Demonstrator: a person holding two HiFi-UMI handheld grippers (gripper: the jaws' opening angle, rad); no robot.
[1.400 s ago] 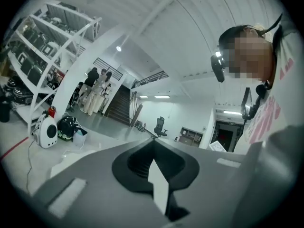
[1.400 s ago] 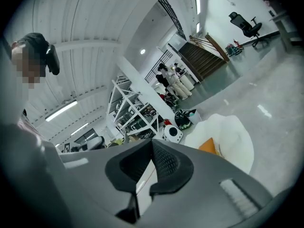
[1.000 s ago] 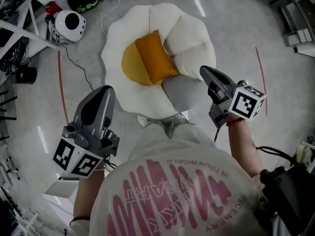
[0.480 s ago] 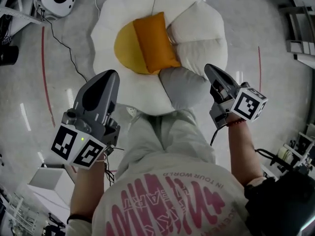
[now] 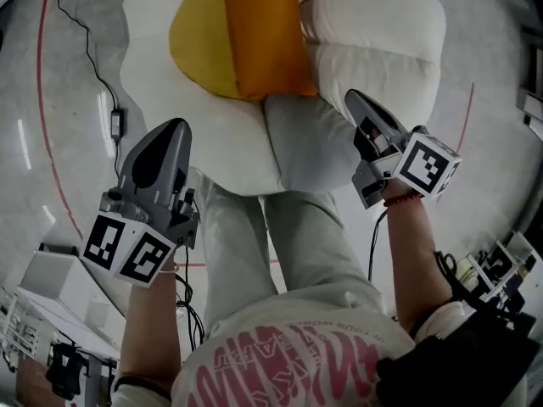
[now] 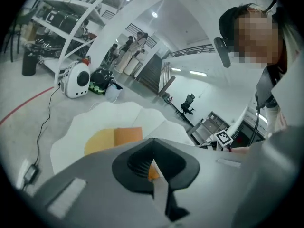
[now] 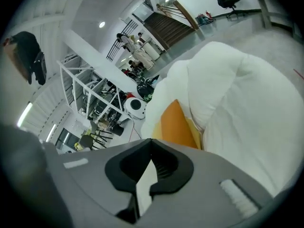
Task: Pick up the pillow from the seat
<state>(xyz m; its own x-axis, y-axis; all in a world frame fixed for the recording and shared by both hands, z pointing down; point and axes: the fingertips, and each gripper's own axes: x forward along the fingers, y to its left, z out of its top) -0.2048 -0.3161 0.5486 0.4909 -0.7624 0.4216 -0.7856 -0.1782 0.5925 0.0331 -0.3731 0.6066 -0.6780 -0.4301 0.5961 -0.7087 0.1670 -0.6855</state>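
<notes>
As left gripper and right gripper hover — closed — pillow rests.

Two grippers: the left gripper and the right gripper. Two marker cubes, one per gripper. Ahead of both grippers, one orange pillow on one white petal-edged seat, which has one yellow round centre. Two red floor lines, one outside each gripper. One power brick, left of the left gripper. Far ahead of the left gripper, one white round-bodied device and one black office chair.
</notes>
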